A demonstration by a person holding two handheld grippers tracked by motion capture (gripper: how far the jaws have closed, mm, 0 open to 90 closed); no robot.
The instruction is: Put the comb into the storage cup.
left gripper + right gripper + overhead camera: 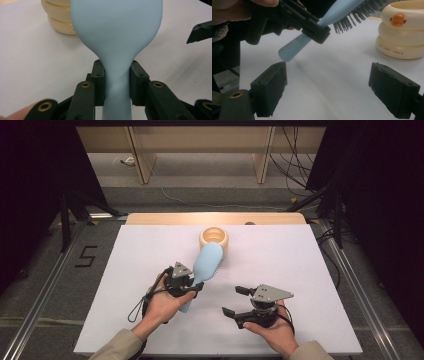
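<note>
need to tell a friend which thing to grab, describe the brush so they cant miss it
On the white table, look just in front of the cream holder near the far edge. The brush is held off the table, its handle clamped in the left gripper. It is the one pale blue thing, with an oval head and dark bristles underneath.

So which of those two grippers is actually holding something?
The left gripper: its jaws are clamped on the handle of the light blue hairbrush. The right gripper has its jaws spread wide apart, with nothing between them.
</note>
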